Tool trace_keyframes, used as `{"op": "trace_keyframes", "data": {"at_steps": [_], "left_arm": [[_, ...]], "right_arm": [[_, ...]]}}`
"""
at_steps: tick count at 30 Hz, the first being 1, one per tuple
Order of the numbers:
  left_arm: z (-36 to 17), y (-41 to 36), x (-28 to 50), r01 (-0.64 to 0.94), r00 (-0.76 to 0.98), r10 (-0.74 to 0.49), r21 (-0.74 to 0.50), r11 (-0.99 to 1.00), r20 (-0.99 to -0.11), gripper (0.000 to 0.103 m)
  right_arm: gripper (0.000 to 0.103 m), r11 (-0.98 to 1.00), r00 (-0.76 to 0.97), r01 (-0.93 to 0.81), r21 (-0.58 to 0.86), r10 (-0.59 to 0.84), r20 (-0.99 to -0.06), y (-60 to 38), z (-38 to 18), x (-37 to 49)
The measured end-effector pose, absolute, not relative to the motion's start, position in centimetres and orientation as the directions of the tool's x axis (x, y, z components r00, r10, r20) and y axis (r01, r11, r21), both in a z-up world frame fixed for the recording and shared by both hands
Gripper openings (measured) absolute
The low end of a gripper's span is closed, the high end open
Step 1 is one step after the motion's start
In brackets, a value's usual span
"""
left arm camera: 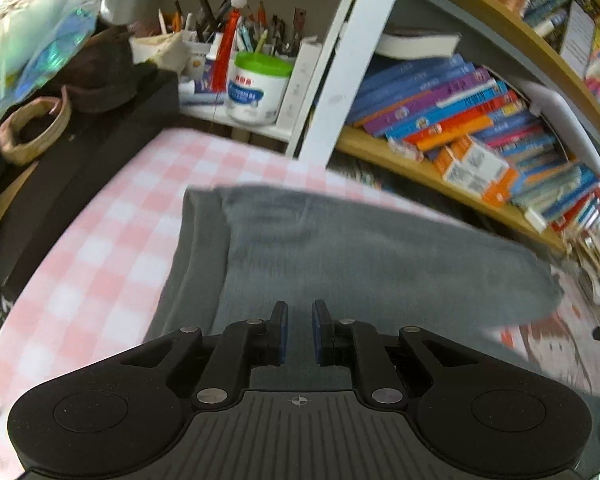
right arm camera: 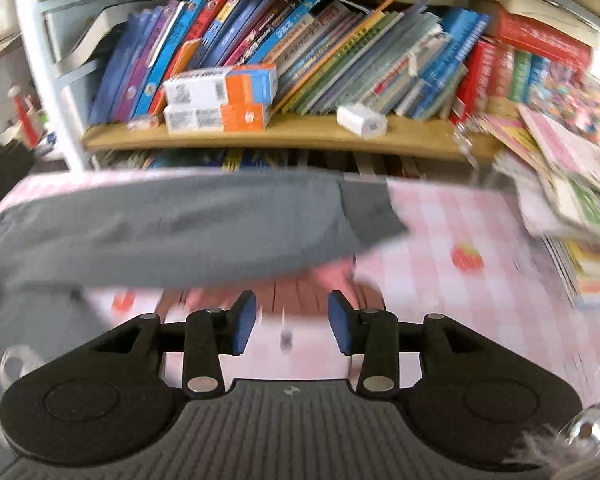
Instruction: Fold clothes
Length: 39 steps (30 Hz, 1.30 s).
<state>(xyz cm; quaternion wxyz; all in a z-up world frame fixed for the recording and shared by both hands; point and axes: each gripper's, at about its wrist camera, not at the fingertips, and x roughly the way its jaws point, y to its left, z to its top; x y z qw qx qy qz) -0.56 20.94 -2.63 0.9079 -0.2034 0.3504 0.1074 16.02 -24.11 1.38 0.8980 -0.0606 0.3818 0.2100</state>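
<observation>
A grey garment (left arm camera: 360, 264) lies folded on the pink checked tablecloth (left arm camera: 112, 216). My left gripper (left arm camera: 300, 320) hovers over its near part, jaws a small gap apart and empty. In the right wrist view the same grey garment (right arm camera: 172, 224) stretches across the far left of the tablecloth (right arm camera: 460, 232). My right gripper (right arm camera: 292, 320) is open and empty, over the bare cloth just in front of the garment's near edge. Both views are blurred by motion.
A wooden bookshelf (right arm camera: 284, 132) with several books and boxes runs along the table's far edge. A stack of magazines (right arm camera: 572, 184) lies at the right. A green-lidded tub (left arm camera: 256, 88), pen holders and dark clothes (left arm camera: 100, 76) stand at the far left.
</observation>
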Motion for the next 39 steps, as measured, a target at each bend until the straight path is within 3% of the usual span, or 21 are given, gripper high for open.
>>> {"op": "trace_keyframes", "data": {"at_steps": [9,13,20,21,23,25,34,37,39], "left_arm": [[-4.4,21.4,-7.2,-0.469,0.699,0.098,-0.351,0.811,-0.708,0.014],[-5.3,22.3,-8.5,-0.519,0.681,0.111,-0.370,0.771,-0.724,0.013],[-4.3,21.9,-9.0,-0.503,0.723,0.136,-0.382,0.775,-0.677,0.014],[-4.1,21.9,-9.0,-0.508,0.723,0.148,-0.373,0.777,-0.675,0.014],[-3.9,21.7,-9.1,-0.525,0.716,0.183,-0.347,0.777,-0.673,0.031],[-3.8,21.6,-9.6,-0.546,0.715,0.231,-0.321,0.773,-0.660,0.035],[-5.4,22.9,-9.3,-0.613,0.644,0.270,-0.272,0.742,-0.716,0.034],[-5.7,23.0,-9.1,-0.606,0.651,0.250,-0.293,0.740,-0.716,0.030],[-5.6,23.1,-9.0,-0.595,0.658,0.243,-0.294,0.748,-0.713,0.022]], "right_arm": [[0.035,0.948,0.561,-0.307,0.086,0.253,-0.788,-29.0,-1.2,6.5],[0.012,0.965,0.555,-0.255,0.069,0.204,-0.806,-30.0,-2.7,6.5],[0.013,0.970,0.589,-0.240,0.028,0.169,-0.790,-30.2,-3.0,9.0],[0.017,0.968,0.592,-0.250,0.024,0.172,-0.787,-30.0,-2.8,9.0],[0.028,0.961,0.599,-0.276,0.017,0.186,-0.779,-29.6,-2.4,8.7],[0.033,0.958,0.608,-0.285,0.011,0.190,-0.771,-29.4,-2.0,8.1],[0.033,0.966,0.592,-0.254,0.039,0.187,-0.784,-29.8,-2.7,6.5],[0.033,0.968,0.585,-0.248,0.046,0.188,-0.789,-29.7,-3.2,6.3],[0.034,0.968,0.588,-0.247,0.044,0.186,-0.787,-29.5,-3.3,6.2]]}}
